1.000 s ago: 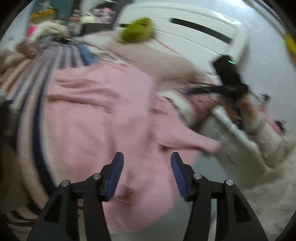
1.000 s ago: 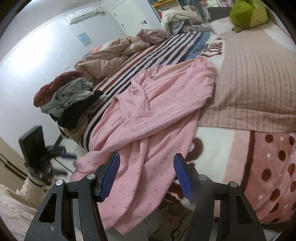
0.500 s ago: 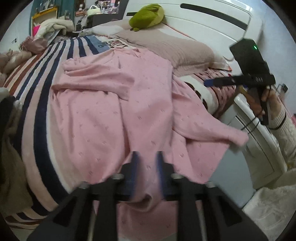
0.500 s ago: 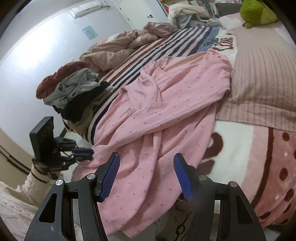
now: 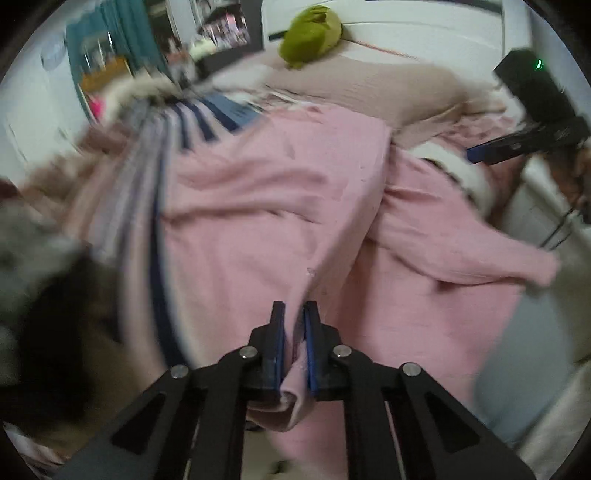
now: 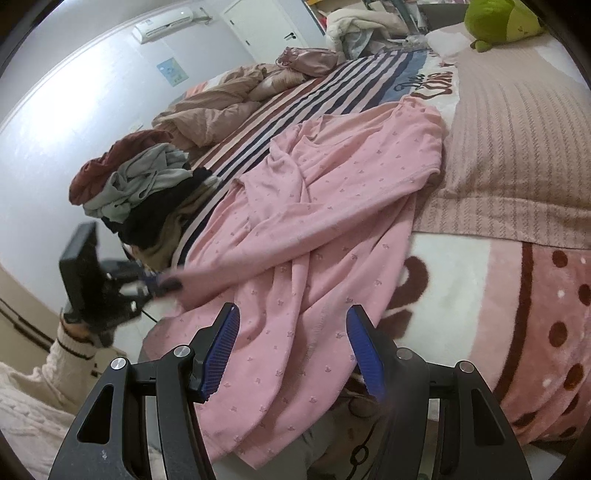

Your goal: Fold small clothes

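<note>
A pink patterned garment [image 6: 325, 229] lies spread over the striped bed and hangs over its near edge; it also shows in the left wrist view [image 5: 280, 221]. My left gripper [image 5: 294, 314] is shut on a fold of the garment's hanging hem, and it shows at the left of the right wrist view [image 6: 162, 286]. My right gripper [image 6: 291, 339] is open and empty, hovering just above the garment's lower part; it shows at the right of the left wrist view [image 5: 476, 153].
A heap of other clothes [image 6: 140, 199] sits at the bed's left corner. A ribbed pillow [image 6: 524, 147] and a green plush toy [image 6: 502, 20] lie to the right. A crumpled brown quilt [image 6: 221, 99] lies at the back. A dotted blanket [image 6: 535, 295] covers the near right.
My left gripper went from open to shut, pinching the pink garment's hem, and is pulling it while moving. My right gripper stayed open and shifted slightly closer over the garment.
</note>
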Available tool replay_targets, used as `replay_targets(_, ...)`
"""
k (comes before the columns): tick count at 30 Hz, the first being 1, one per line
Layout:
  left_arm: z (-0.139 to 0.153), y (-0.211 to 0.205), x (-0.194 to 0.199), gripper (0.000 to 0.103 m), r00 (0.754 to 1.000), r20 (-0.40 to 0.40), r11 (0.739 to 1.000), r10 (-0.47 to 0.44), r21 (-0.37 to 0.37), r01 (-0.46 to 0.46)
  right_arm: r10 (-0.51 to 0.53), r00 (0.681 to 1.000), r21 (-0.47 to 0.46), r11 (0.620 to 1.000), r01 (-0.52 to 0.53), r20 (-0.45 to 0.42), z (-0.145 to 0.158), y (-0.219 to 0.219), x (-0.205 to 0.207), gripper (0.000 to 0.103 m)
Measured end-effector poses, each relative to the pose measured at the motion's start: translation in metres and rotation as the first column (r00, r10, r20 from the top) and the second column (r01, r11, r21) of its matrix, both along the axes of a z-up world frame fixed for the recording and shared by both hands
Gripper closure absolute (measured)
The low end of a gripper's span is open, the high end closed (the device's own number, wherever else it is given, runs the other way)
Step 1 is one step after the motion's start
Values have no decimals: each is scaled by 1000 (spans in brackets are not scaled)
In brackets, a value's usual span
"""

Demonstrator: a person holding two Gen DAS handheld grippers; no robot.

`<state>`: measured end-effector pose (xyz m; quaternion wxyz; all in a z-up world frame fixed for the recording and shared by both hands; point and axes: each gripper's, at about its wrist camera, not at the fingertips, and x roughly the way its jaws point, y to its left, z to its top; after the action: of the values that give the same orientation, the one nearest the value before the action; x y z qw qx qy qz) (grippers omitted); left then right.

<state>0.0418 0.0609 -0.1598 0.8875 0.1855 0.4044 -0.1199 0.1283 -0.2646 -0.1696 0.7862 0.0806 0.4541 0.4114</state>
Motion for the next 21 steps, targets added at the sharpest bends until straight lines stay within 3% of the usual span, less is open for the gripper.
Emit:
replay_targets(1,3,-2,-2,95,1000,15,1000,-10,17,10,-1,1000,-1,1000,1,1,0,0,0,47)
replay_targets(3,0,-7,-9,94,995,-38,995,-95,-36,94,-2,1000,2,1000,2,1,1,-1,-1,47)
replay_targets(5,-12,-16,-19,91,962,-153,963,-228,-184,199,-2,1000,6,1000,2,-5,-1,-3,-2,47)
replay_targets(7,-22,-21,-24,88,931,-214,923,-296,-315,221,-2,1000,12,1000,2,-17,-3,-4,-5,47)
replay_targets(8,-26,-23,-27,78,925,-227,911,-304,-352,213,-3,1000,13,1000,3,-22,-5,-6,-6,47)
replay_targets(11,-20,-9,-29,68,936,-212,882,-280,-442,164,1,998,20,1000,0,-59,-10,-11,-11,47)
replay_targets(13,-7,19,-29,48,964,-170,847,-202,-524,85,15,994,39,999,-11,-107,-16,-17,-18,44)
replay_targets(14,-4,29,-30,33,974,-155,839,-163,-542,54,22,991,53,998,-15,-133,-19,-19,-20,42)
replay_targets(15,-2,42,-32,28,983,-143,830,-113,-558,14,28,985,76,997,-15,-170,-25,-23,-23,34)
replay_targets(16,-3,53,-33,27,987,-145,823,-73,-568,-22,33,976,113,994,-9,-217,-33,-27,-27,27)
replay_targets(18,-13,75,-32,26,984,-179,803,-6,-587,-102,37,956,182,983,16,-289,-47,-33,-32,21)
replay_targets(19,-21,83,-32,26,979,-203,785,16,-604,-138,38,943,218,975,38,-332,-57,-35,-34,20)
replay_targets(21,-40,95,-31,26,962,-270,723,35,-658,-211,38,918,262,962,73,-395,-74,-38,-36,18)
